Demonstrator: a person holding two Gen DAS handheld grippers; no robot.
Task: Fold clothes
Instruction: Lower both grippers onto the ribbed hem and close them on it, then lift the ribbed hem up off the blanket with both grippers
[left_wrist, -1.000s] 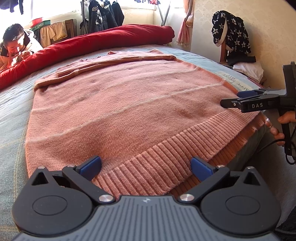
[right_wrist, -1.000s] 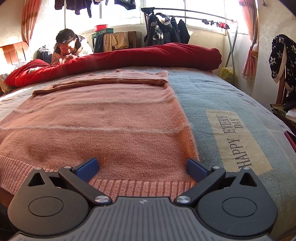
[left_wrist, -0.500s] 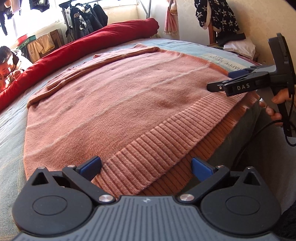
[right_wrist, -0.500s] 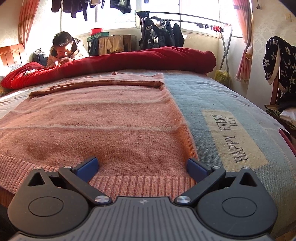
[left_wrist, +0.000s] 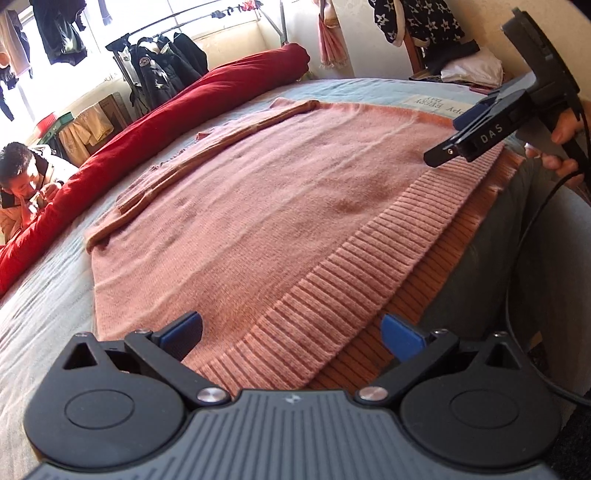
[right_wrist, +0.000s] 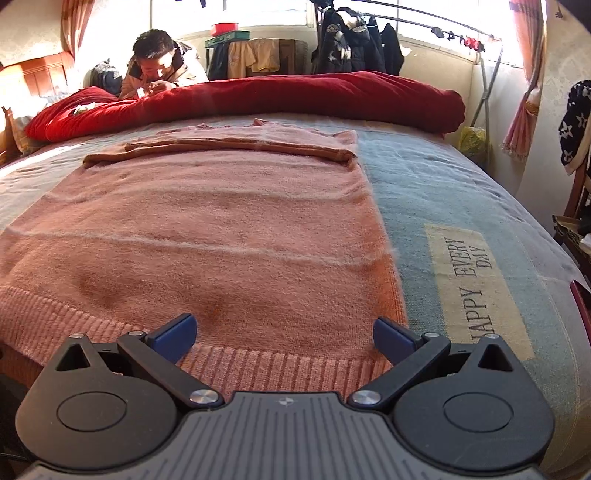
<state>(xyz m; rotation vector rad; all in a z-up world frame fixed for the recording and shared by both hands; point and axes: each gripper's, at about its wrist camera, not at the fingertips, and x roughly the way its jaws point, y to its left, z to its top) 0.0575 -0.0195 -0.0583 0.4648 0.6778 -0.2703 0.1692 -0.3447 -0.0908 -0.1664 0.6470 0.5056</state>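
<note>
Pink knitted sweater (right_wrist: 207, 229) spread flat on the grey-blue bed (right_wrist: 461, 192).
Beyond the sweater lies a rolled red quilt (right_wrist: 295, 96); at its ribbed hem (left_wrist: 332, 295), the left gripper (left_wrist: 291, 334) and right gripper (right_wrist: 284, 334) hold their jaws wide open, gripping nothing.

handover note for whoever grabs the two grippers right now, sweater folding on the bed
Left gripper: open, empty, at the sweater's ribbed hem near the bed edge.
Right gripper: open, empty, at the hem's other corner.
Pink sweater: flat on the blue bedspread; sleeves already folded across the top.
Done: spread flat, sleeves in.
Left: grip both hem corners, probably fold the hem up toward the collar.
</note>
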